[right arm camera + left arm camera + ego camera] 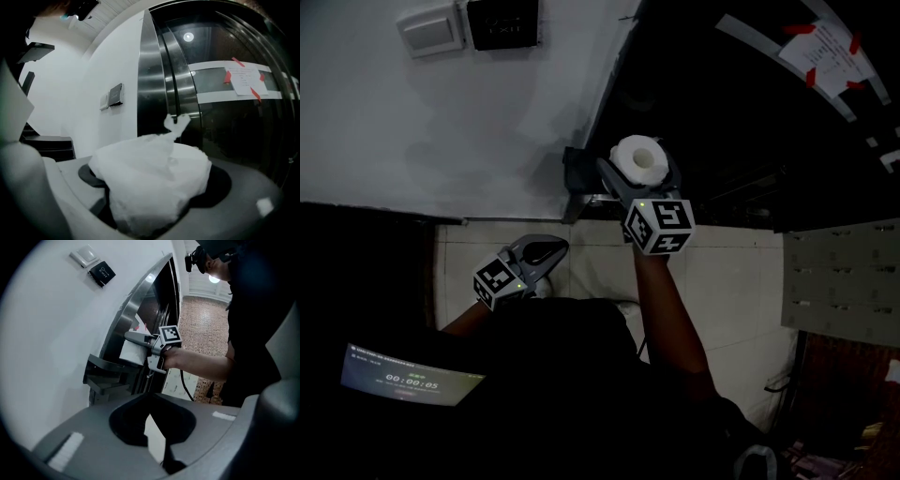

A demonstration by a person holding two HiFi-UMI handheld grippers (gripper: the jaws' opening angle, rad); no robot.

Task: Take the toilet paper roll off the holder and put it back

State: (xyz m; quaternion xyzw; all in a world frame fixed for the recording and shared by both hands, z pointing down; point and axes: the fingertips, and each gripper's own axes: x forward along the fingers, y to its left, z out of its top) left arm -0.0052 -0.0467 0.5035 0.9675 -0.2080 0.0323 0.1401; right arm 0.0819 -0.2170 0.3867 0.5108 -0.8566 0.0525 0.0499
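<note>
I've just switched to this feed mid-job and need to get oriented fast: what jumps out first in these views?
The white toilet paper roll stands out against the dim scene. It is gripped in the right hand-held gripper, just beside the dark metal holder on the white wall. Next comes the dark glossy door with a taped paper notice, while the left hand-held gripper hangs lower, empty.

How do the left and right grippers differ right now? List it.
The right gripper is clamped on the toilet paper roll; the left gripper holds nothing, its jaws together. The right gripper is raised next to the holder; the left gripper hangs lower, away from it. Each carries a marker cube.
</note>
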